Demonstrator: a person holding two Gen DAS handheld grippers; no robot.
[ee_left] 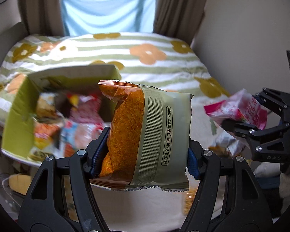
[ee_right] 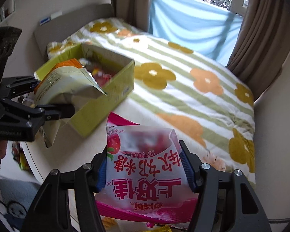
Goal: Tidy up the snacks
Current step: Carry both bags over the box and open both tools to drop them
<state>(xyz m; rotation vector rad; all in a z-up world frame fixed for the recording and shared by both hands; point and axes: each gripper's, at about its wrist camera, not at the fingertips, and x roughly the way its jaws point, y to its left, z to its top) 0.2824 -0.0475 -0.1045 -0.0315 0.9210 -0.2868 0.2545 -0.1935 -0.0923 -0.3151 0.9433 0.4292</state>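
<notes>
Orange packet (ee_left: 143, 135) between left hand-held gripper (ee_left: 145, 150) fingers

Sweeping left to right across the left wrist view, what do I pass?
Green cardboard box of snacks → orange and olive snack packet clamped in the left tool → pink strawberry snack bag held by the right tool.

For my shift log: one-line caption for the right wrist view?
Right claw grips a pink strawberry snack bag while the left claw holds an orange-and-beige packet beside the green snack box.
</notes>
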